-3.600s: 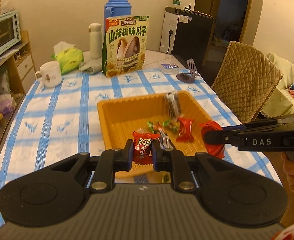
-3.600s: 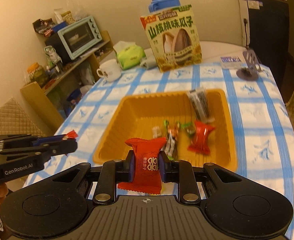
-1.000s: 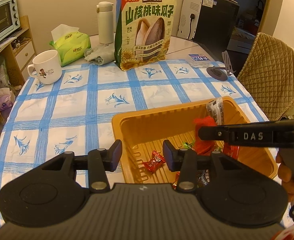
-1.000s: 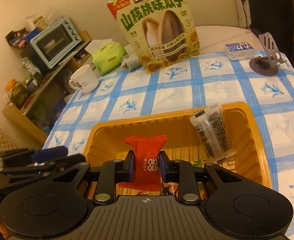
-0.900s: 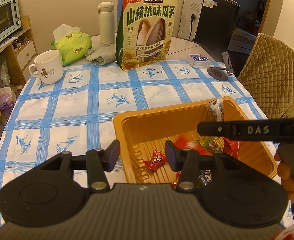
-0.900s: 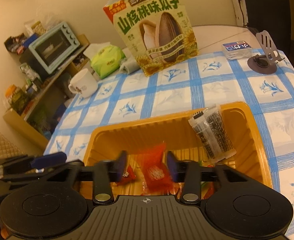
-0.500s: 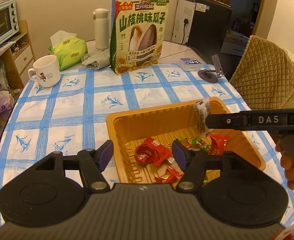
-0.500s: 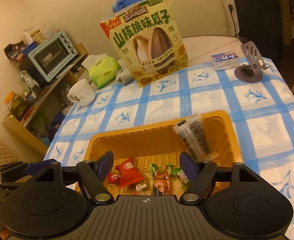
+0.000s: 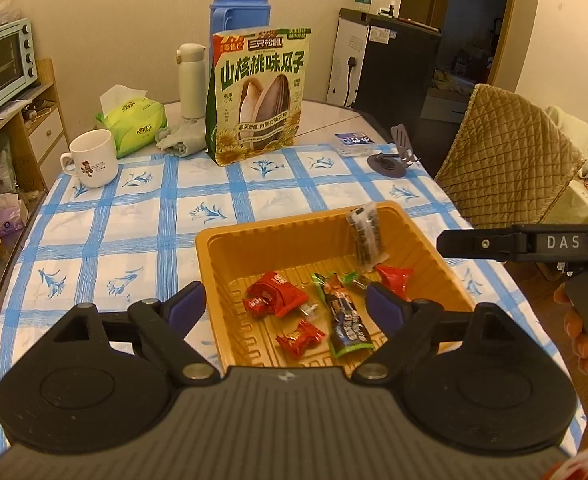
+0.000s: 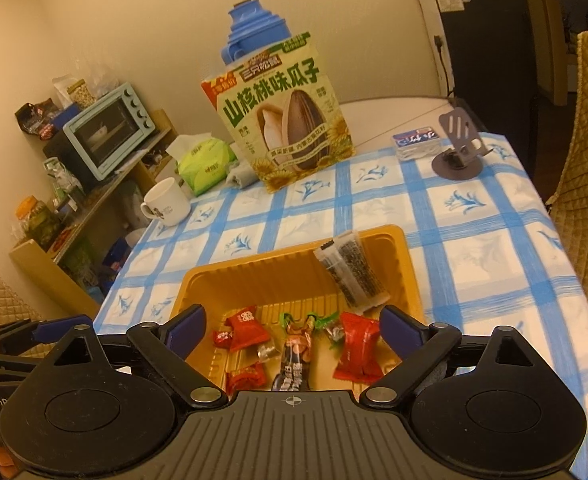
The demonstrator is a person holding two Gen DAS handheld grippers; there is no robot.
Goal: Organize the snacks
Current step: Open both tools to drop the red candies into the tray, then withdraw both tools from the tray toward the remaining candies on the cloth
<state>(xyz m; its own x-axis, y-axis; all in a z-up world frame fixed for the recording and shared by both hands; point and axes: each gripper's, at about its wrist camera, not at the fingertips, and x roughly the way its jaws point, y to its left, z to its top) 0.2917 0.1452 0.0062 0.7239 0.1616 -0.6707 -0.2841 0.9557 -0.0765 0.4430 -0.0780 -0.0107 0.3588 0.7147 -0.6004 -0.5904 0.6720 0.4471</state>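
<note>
Orange plastic tray (image 9: 426,242) on the blue-checked tablecloth (image 9: 133,216), seen from the left wrist. Inside: a big red pack (image 9: 279,294) with a small red sweet (image 9: 300,338) nearer the camera, a dark green-edged bar (image 9: 346,326), a red pack (image 9: 394,276) at right, and a clear seed sachet (image 9: 368,236) leaning on the far right wall. Some small green wrappers between them, too small to tell apart. Left gripper (image 9: 285,306): jaws have just been opening, now wide apart, nothing between them. Beyond the tray stand a sunflower-seed bag (image 9: 259,94), mug (image 9: 93,158) and tissue pack (image 9: 133,126).

Right wrist view: same tray (image 10: 408,264), same contents; sachet (image 10: 352,270) propped on the far right wall, red packs (image 10: 358,348) (image 10: 247,328) on the floor, dark bar (image 10: 294,366) between them. Right gripper (image 10: 291,330): jaws have likewise just been opening, now spread wide, clamped on nothing. Left gripper's fingers (image 10: 53,328) show at the left edge.
</note>
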